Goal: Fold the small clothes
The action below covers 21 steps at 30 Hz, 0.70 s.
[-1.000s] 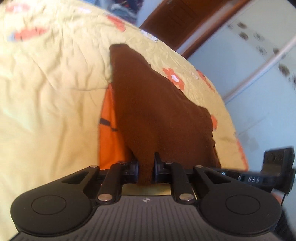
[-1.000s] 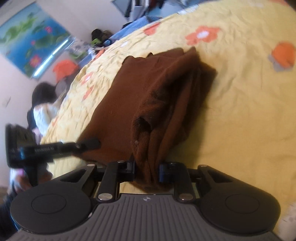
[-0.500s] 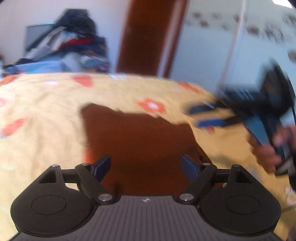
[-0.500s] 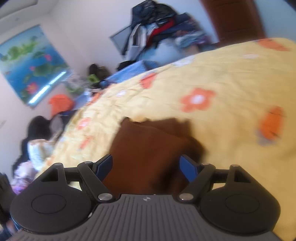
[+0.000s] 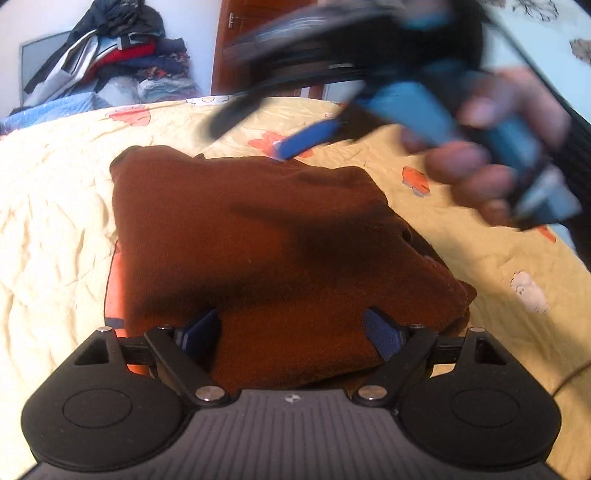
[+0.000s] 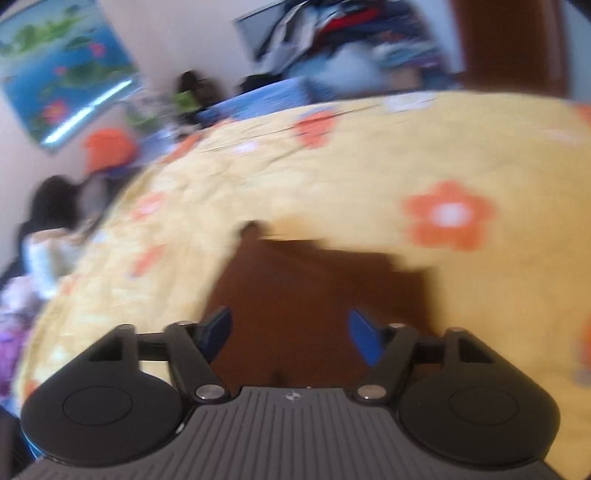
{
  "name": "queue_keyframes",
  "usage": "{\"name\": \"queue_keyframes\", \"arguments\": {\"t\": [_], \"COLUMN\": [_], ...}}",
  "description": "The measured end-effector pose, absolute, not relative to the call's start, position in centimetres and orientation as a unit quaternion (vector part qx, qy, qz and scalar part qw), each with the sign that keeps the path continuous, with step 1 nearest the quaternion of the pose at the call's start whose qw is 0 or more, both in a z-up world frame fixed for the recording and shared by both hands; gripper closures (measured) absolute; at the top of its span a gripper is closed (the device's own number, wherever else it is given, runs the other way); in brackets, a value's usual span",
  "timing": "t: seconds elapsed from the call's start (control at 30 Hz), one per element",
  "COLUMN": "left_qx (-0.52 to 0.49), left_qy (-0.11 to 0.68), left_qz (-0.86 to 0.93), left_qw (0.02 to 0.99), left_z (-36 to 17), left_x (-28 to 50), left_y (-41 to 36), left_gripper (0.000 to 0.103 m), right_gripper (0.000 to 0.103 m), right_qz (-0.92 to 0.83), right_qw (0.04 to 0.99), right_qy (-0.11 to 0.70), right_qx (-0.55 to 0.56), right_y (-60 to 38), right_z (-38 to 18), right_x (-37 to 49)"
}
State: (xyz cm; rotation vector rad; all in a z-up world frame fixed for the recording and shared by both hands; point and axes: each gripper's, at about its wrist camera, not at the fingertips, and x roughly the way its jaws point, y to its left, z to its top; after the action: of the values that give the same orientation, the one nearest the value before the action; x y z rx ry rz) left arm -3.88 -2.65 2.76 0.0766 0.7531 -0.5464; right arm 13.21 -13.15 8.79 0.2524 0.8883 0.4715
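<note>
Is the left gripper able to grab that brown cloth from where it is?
Probably yes. The left gripper is open right over the brown cloth's near edge, with nothing between them; the right gripper is at its far edge.

I'm in a home bedroom: a bed (image 5: 55, 192) under a yellow flowered quilt, heaped clothes (image 5: 110, 55), a wooden door (image 5: 266, 14), a lotus poster (image 6: 59, 66).

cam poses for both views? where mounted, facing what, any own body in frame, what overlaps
Left wrist: on the left claw, facing along its open fingers over the brown garment on the yellow bedspread; the right claw and the hand holding it show blurred.
Right wrist: on the right claw, open, facing across the bed toward the lotus poster; own fingers only.
Shared: garment, bedspread, clothes pile, door.
</note>
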Motion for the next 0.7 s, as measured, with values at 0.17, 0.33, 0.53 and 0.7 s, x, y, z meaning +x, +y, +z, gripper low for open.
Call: {"name": "queue_keyframes", "arguments": {"t": [0.17,0.33,0.53,0.7], "left_qx": [0.000,-0.147,-0.284,-0.242], "left_qy": [0.357,0.383,0.444,0.472], "left_qz": [-0.262,-0.223,-0.270,-0.243], "left_qw": [0.897,0.884,0.806,0.812], "left_z": [4.0,3.9,1.0,1.2], "left_x": [-4.1,-2.0,1.5,2.4], "left_y": [-0.6,6.3,7.8,5.7], "left_gripper": [0.015,0.015,0.016,0.081], "right_gripper": [0.036,0.010,0.015,0.043], "right_qz": [0.228,0.207,0.150,0.188], "right_qw": [0.853,0.876,0.854,0.814], "right_qy": [0.463,0.405,0.428,0.450], "right_qx": [0.076,0.158,0.254,0.316], "right_y": [-10.1,-16.1,-24.0,-23.0], "right_z": [4.5,8.2,5.1,1.7], "right_x": [15.7,9.7,4.4,4.7]}}
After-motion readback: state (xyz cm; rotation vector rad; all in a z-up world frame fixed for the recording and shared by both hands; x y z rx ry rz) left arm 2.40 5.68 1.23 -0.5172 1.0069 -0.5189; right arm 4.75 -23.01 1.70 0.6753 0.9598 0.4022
